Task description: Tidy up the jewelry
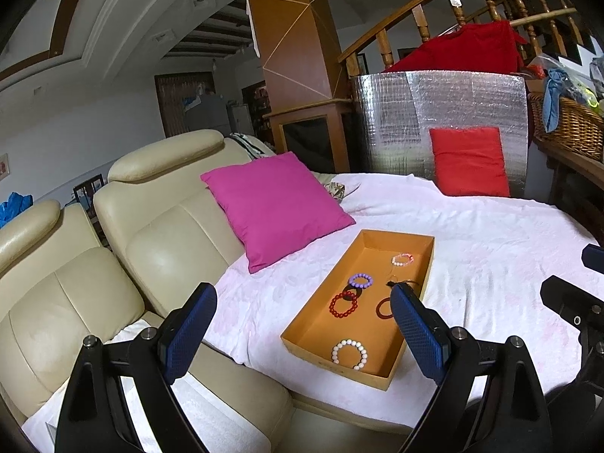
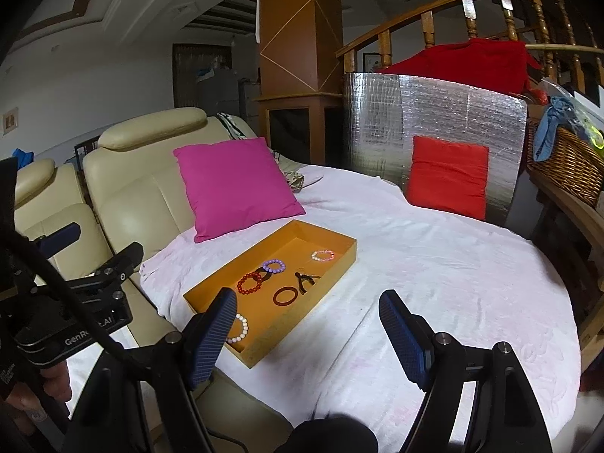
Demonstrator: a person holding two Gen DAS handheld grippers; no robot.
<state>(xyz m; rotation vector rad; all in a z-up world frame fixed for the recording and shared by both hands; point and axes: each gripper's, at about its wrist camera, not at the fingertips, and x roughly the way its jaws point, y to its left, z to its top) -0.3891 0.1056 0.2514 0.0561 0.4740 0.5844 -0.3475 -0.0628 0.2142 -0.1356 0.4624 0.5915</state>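
Note:
An orange tray [image 1: 302, 321] [image 2: 211, 287] lies on a white blanket over the sofa. In it are a white bead bracelet [image 1: 349, 355] [image 2: 238, 329], a red bead bracelet [image 1: 343, 304] [image 2: 250, 283], a purple bead bracelet [image 1: 360, 280] [image 2: 274, 266], a pink bead bracelet [image 1: 402, 259] [image 2: 323, 255], a dark red bangle [image 1: 383, 306] [image 2: 285, 296] and a dark clip-like piece [image 2: 305, 281]. My left gripper [image 1: 304, 298] is open and empty, held above the tray's near end. My right gripper [image 2: 307, 305] is open and empty, just right of the tray.
A magenta cushion [image 1: 277, 205] [image 2: 236, 185] leans on the cream sofa back [image 1: 166, 234] behind the tray. A red cushion [image 1: 470, 162] [image 2: 447, 175] rests against a silver foil panel [image 1: 453, 109]. A wicker basket [image 1: 570, 124] stands at the right. The white blanket [image 2: 434, 264] spreads right of the tray.

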